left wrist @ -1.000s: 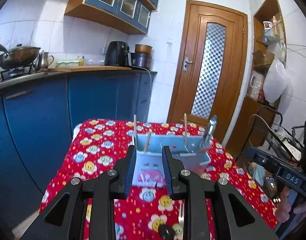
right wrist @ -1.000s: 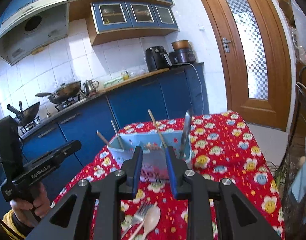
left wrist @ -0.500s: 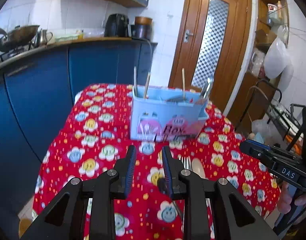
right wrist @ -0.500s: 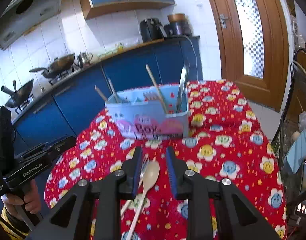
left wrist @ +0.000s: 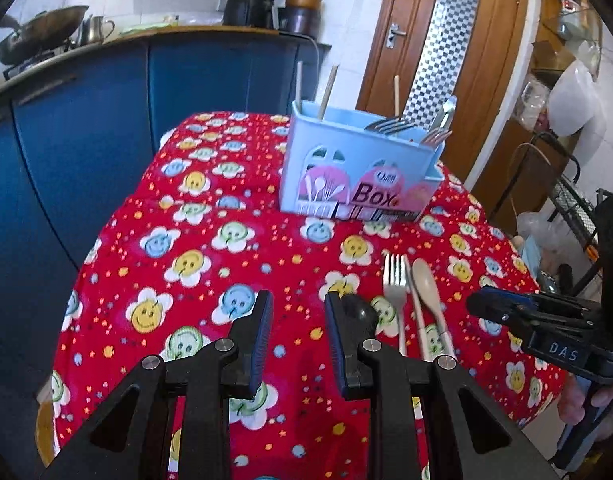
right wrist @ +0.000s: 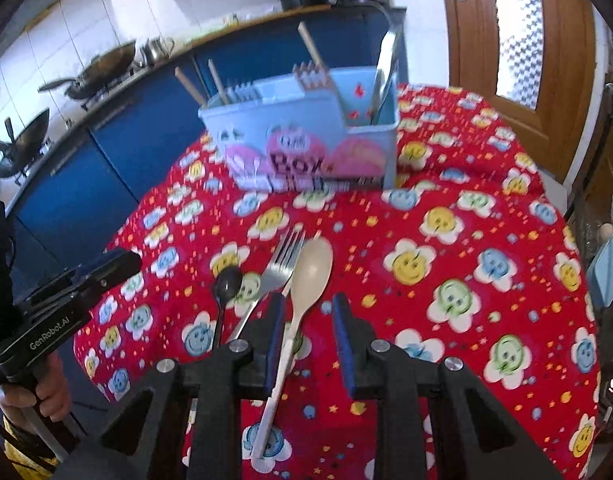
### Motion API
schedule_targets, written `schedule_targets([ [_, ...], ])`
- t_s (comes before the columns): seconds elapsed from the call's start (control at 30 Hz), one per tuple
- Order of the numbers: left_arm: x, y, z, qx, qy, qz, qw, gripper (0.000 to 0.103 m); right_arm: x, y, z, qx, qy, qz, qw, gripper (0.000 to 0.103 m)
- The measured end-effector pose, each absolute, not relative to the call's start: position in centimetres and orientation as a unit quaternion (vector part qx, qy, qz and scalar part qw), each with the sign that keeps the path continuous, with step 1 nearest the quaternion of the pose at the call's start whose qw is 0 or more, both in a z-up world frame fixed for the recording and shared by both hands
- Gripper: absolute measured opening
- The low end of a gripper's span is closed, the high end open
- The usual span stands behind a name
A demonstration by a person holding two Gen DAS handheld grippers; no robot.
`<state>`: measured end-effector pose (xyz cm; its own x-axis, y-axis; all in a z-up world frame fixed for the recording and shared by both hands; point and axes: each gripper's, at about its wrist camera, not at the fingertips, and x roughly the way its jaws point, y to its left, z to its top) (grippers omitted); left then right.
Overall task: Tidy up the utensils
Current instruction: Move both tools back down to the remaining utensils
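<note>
A light blue utensil box (left wrist: 358,168) stands at the far side of the red flowered tablecloth (left wrist: 210,240), holding forks, chopsticks and tongs; it also shows in the right wrist view (right wrist: 306,144). On the cloth lie a black spoon (right wrist: 226,288), a metal fork (right wrist: 276,268) and a beige spoon (right wrist: 310,272), side by side. In the left wrist view the fork (left wrist: 394,280) and beige spoon (left wrist: 426,284) lie right of my fingers, the black spoon (left wrist: 356,308) partly behind the right finger. My left gripper (left wrist: 296,320) is open and empty above the cloth. My right gripper (right wrist: 306,320) is open, the beige spoon's handle between its fingers.
Blue kitchen cabinets (left wrist: 86,120) with woks and kettle on the counter stand behind and left of the table. A wooden door (left wrist: 438,52) is at the back right. A shelf and wire rack (left wrist: 566,184) stand right of the table. The table edges drop off on each side.
Both grippers have tilted down and pulled back from the box. The loose fork and spoons on the cloth have come into full view. The right gripper now straddles the beige spoon's handle.
</note>
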<state>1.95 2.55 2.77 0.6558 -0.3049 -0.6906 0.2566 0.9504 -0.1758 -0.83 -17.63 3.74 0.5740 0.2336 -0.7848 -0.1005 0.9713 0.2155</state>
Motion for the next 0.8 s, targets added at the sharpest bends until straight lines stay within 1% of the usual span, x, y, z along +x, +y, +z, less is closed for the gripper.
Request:
schedule_targets([
  [0.2,2.3,3.3,1.8,-0.048,0.393,-0.147,0.907,0.027,0.1,-16.5,2.0,0.062,0.494,0.095,0.862,0.027],
  [0.6,2.8,3.0,0.9,-0.054,0.401,-0.148,0.902,0.027,1.8,-16.3,0.6,0.063,0.525,0.091,0.844,0.027],
  [0.67,2.9,3.0,0.8,-0.055,0.401,-0.148,0.902,0.027,2.0,-16.3,0.5,0.066,0.526,0.09,0.843,0.025],
  [0.7,2.9,2.9,0.7,-0.055,0.402,-0.148,0.902,0.027,2.1,-16.3,0.5,0.066,0.525,0.088,0.844,0.022],
  [0.73,2.9,2.8,0.7,-0.054,0.404,-0.148,0.901,0.027,2.2,-16.4,0.5,0.068,0.524,0.087,0.845,0.017],
  [0.8,3.0,2.5,0.6,-0.051,0.406,-0.148,0.9,0.027,2.2,-16.6,0.3,0.071,0.521,0.087,0.846,0.014],
])
